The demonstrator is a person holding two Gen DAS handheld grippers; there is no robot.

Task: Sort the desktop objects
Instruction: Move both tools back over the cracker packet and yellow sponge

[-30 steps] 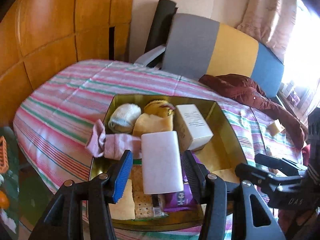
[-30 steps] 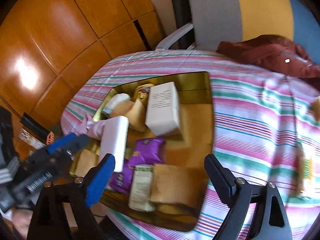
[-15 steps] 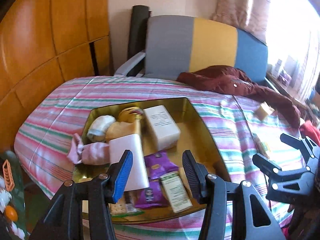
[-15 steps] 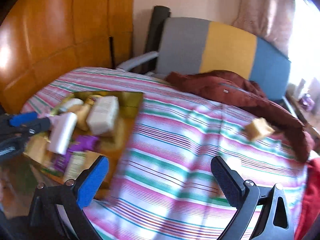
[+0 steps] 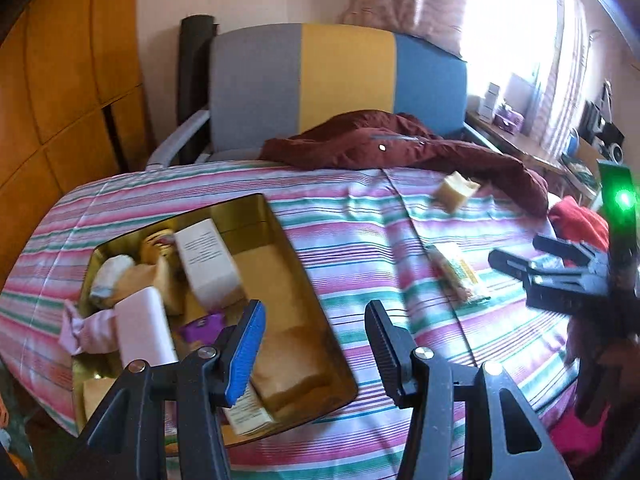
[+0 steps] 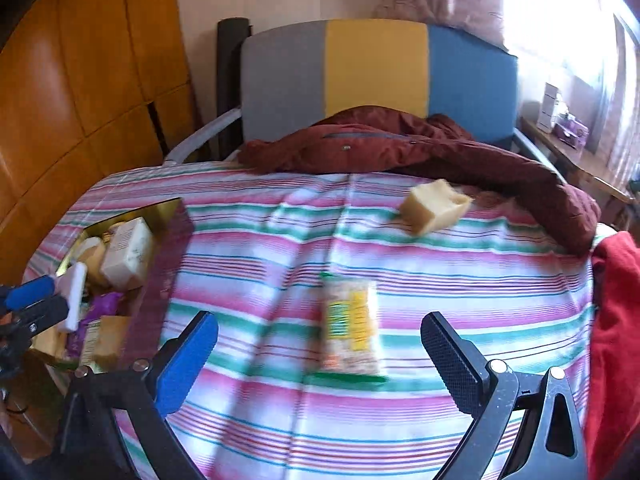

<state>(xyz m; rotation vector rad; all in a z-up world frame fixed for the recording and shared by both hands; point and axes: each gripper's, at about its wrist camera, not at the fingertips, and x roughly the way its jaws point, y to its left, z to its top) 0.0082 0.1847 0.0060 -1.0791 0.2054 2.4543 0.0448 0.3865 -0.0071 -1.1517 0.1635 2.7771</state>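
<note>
A gold tray (image 5: 276,224) on the striped tablecloth holds a white box (image 5: 208,264), a white block (image 5: 142,326), socks, purple packets and snack packs; it also shows at the left of the right wrist view (image 6: 170,210). A snack bar in a clear yellow-green wrapper (image 6: 350,326) lies on the cloth, also seen in the left wrist view (image 5: 456,272). A yellow sponge-like block (image 6: 434,206) lies farther back. My left gripper (image 5: 316,332) is open and empty over the tray's right edge. My right gripper (image 6: 320,348) is open and empty, just before the snack bar.
A maroon jacket (image 6: 400,148) lies along the table's far edge before a grey, yellow and blue chair (image 6: 376,68). Red cloth (image 6: 616,320) sits at the right edge. Wooden panels stand at left. A shelf with small items (image 5: 508,116) is by the window.
Both grippers swung right, away from the tray. The left gripper moved off the white block, which stays in the tray. The right gripper now faces the snack bar.
</note>
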